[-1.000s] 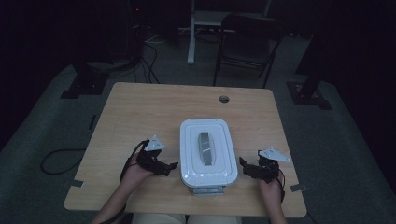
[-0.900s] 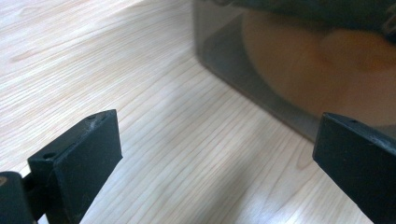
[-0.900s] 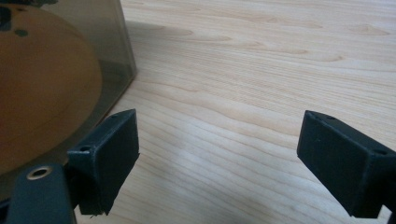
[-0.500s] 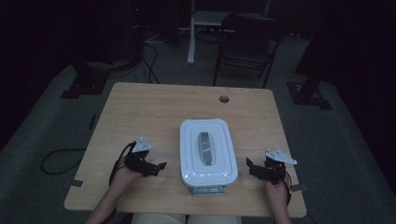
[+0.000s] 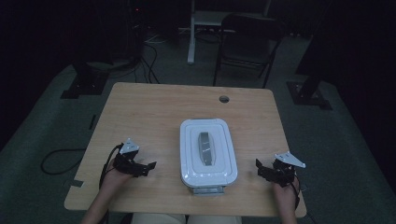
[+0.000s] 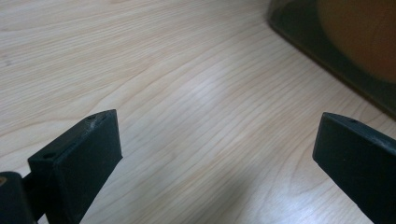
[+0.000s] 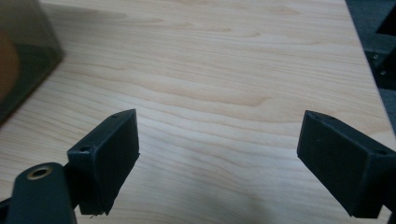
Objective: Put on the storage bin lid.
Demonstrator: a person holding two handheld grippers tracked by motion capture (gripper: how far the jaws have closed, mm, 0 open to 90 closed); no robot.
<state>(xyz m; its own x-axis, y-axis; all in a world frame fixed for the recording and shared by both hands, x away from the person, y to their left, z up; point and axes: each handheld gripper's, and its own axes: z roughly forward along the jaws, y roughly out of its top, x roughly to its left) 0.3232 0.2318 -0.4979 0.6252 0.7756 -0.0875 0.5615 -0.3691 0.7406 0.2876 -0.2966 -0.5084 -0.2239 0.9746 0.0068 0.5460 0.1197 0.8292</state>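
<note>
From the high view we see a white lidded container on the wooden counter, near its front edge, with a grey handle in the middle of the lid. The left hand-held gripper rests on the counter well apart from the container on its left, and the right hand-held gripper is near its right side. In the left gripper view our two jaws stand wide apart, released, over bare wood, and the dark wall of the container shows at the upper right. In the right gripper view the jaws are also spread and hold nothing; the container wall is at the left edge. We judge that if one jaw pushes the container from only one side, it could slide toward the front edge.
</note>
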